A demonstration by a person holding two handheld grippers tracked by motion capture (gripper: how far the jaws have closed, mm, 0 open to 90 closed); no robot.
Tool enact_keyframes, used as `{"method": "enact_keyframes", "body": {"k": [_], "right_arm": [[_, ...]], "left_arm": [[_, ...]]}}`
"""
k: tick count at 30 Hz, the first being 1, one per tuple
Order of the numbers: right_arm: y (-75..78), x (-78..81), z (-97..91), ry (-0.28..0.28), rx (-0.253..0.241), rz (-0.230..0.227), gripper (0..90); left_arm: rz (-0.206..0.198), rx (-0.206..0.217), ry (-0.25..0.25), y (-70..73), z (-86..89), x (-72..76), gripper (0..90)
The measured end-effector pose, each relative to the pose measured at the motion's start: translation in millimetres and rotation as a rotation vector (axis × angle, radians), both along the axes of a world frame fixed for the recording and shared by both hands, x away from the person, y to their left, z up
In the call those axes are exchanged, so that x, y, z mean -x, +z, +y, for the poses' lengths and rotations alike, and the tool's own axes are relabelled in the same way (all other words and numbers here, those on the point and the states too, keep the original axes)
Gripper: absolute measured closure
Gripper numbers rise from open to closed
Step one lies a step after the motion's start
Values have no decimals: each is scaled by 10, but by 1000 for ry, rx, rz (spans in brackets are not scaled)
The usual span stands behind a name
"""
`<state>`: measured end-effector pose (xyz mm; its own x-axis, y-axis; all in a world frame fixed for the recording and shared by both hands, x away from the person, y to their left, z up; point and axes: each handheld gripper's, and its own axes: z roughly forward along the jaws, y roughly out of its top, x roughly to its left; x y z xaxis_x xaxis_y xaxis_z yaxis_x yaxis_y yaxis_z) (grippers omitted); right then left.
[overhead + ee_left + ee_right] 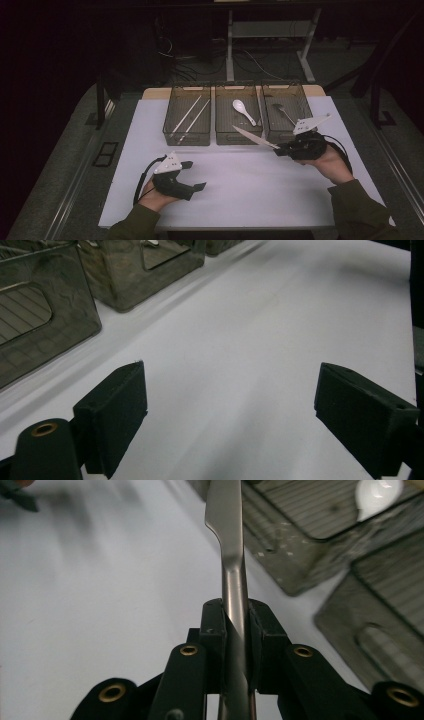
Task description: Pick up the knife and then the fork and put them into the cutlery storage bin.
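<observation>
My right gripper is shut on the handle of a metal table knife, held above the white mat. The blade points left, its tip in front of the middle bin. In the right gripper view the knife stands on edge between the two pads of the gripper, blade reaching away. My left gripper rests low over the mat at the front left, jaws wide apart. In the left gripper view nothing lies between the jaws of this gripper, just bare mat.
Three clear grey bins stand in a row at the back of the mat. The left bin holds chopsticks, the middle one a white spoon, the right bin a dark metal utensil. The table's edges lie just beyond the mat.
</observation>
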<state>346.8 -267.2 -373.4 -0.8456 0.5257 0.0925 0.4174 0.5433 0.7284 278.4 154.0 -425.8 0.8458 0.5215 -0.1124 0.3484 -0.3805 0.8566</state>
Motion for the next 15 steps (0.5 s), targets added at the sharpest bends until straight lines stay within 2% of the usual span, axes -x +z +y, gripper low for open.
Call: {"method": "enact_keyframes", "body": {"k": [8,15], "right_arm": [[67,-109,-139,-110,-13,-9,787],[123,-203,-216,-192,-21,-28,787]], "left_arm": [[-8,9,32,9,20,-15,86],[-16,1,31,-1,2,-10,51]]}}
